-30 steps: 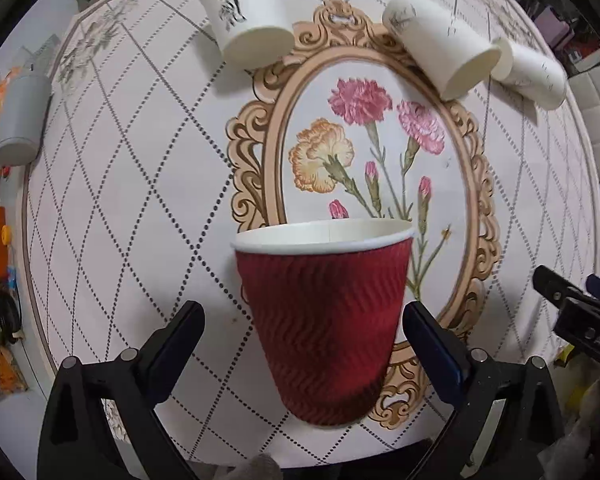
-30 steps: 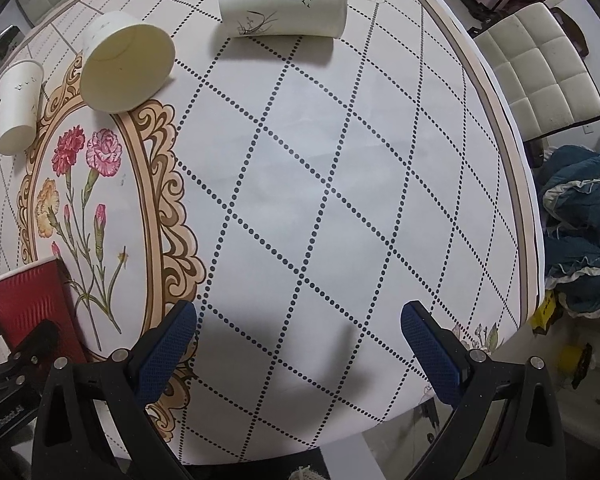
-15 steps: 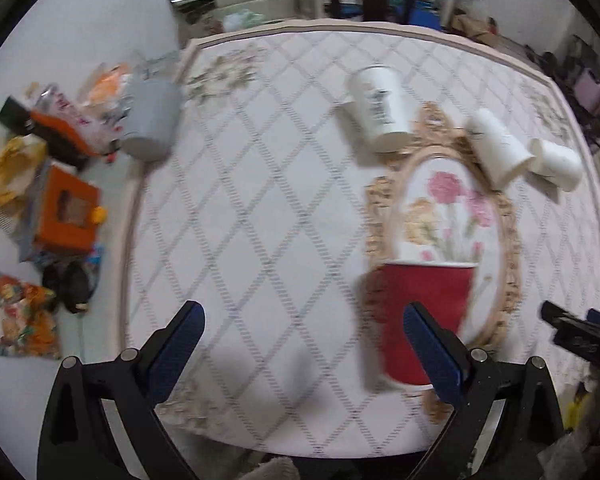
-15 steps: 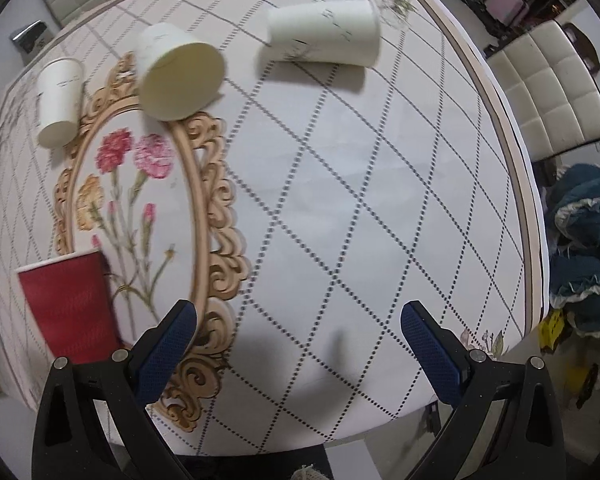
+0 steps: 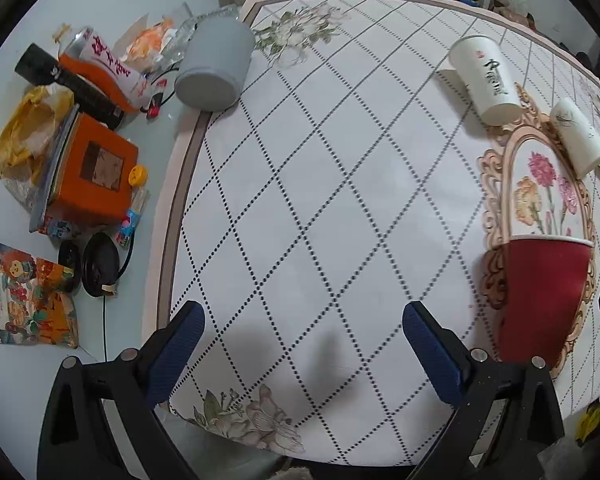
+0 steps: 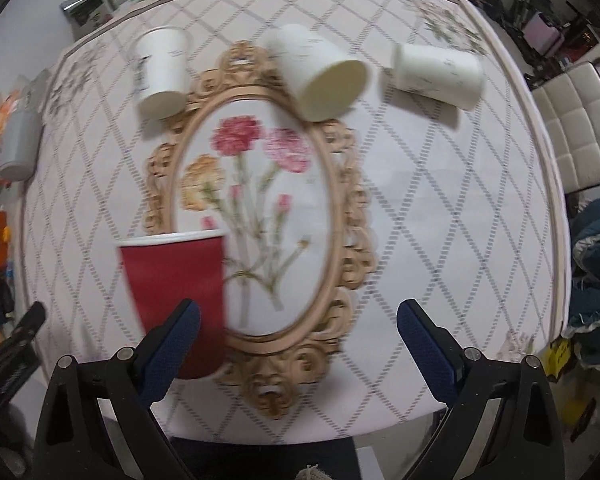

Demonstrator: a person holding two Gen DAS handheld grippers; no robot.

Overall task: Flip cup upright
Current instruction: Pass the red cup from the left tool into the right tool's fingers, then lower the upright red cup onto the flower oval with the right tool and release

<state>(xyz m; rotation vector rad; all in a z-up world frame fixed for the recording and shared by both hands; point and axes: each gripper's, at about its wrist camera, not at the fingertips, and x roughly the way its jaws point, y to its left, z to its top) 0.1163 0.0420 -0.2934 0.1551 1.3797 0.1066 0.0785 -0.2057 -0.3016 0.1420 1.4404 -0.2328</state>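
Observation:
A red ribbed paper cup [image 5: 542,296] stands upright near the table's front edge, on the ornate flower frame; it also shows in the right wrist view [image 6: 178,292]. Three white paper cups lie on their sides farther back: one at the left [image 6: 162,70], one in the middle [image 6: 320,72], one at the right [image 6: 438,74]. My left gripper [image 5: 300,344] is open and empty, to the left of the red cup. My right gripper [image 6: 296,340] is open and empty, just right of the red cup, which is partly behind its left finger.
The round table [image 5: 300,160] has a patterned cloth with a flower oval [image 6: 256,216]. A grey cup [image 5: 214,68], an orange box [image 5: 92,172] and snack packs lie at the table's left. A white chair [image 6: 576,128] and blue cloth [image 6: 596,280] are at the right.
My left gripper has swung left, away from the red cup, which now stands free. My right gripper has swung left, bringing the red cup and flower oval into its view.

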